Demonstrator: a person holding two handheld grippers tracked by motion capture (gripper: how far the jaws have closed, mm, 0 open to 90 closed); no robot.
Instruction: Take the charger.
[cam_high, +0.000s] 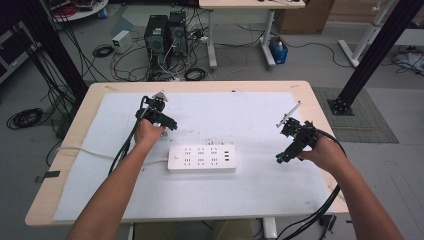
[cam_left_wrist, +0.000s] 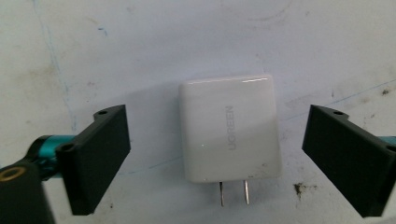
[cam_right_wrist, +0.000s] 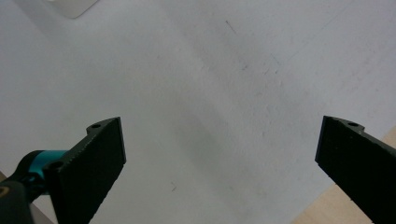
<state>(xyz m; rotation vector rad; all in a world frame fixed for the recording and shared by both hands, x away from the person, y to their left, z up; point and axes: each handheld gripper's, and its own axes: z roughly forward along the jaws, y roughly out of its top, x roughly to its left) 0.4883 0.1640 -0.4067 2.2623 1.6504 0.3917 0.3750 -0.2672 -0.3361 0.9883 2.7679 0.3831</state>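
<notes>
Pale wooden table (cam_high: 320, 107) covered over most of its top by a white sheet mat (cam_high: 240, 115), scuffed and marked with faint blue lines and dark specks. A white rectangular multi-socket power strip (cam_high: 202, 158) lies flat near the middle of the mat, its white cable (cam_high: 85, 151) running off toward the table's left edge. Left gripper (cam_high: 167, 123), black with teal fittings, is held in the person's left hand (cam_high: 147, 132) just beyond the strip's left end, pointed down at the mat. In the left gripper view its two black jaws stand wide apart, holding nothing; between them, touching neither, a glossy white square wall charger (cam_left_wrist: 230, 128) printed "UGREEN" lies flat on the mat, its two metal prongs (cam_left_wrist: 233, 192) pointing toward the camera. From the high view the charger itself is hidden under the gripper. Right gripper (cam_high: 281, 159), same build, is in the right hand (cam_high: 325, 152) over the right part of the mat, well apart from the strip. Its own view shows both jaws spread wide over bare mat, nothing between them, with the table's wood edge at the lower right corner and a white object's corner at upper left, too little seen to identify.
</notes>
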